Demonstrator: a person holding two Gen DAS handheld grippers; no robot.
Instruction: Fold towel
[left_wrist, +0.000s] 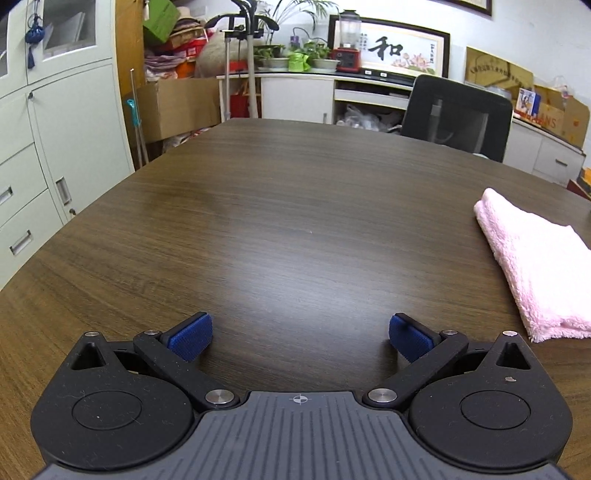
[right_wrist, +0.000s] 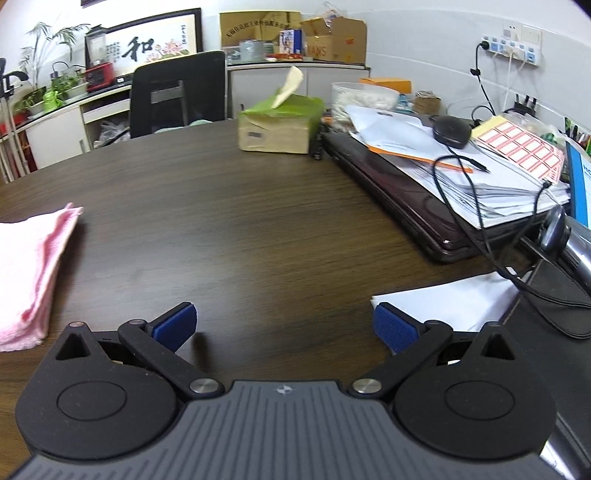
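Note:
A pink towel (left_wrist: 535, 262) lies folded flat on the dark wooden table (left_wrist: 280, 206), at the right edge of the left wrist view. It also shows at the left edge of the right wrist view (right_wrist: 26, 273). My left gripper (left_wrist: 300, 334) is open and empty, low over bare table, to the left of the towel. My right gripper (right_wrist: 285, 326) is open and empty, low over bare table, to the right of the towel. Neither gripper touches the towel.
A green tissue box (right_wrist: 280, 123) stands at the back of the table. A dark laptop (right_wrist: 391, 192) under stacked papers (right_wrist: 480, 173) and cables fills the right side. A white sheet (right_wrist: 450, 299) lies near my right fingertip. A black chair (left_wrist: 458, 114) stands behind the table.

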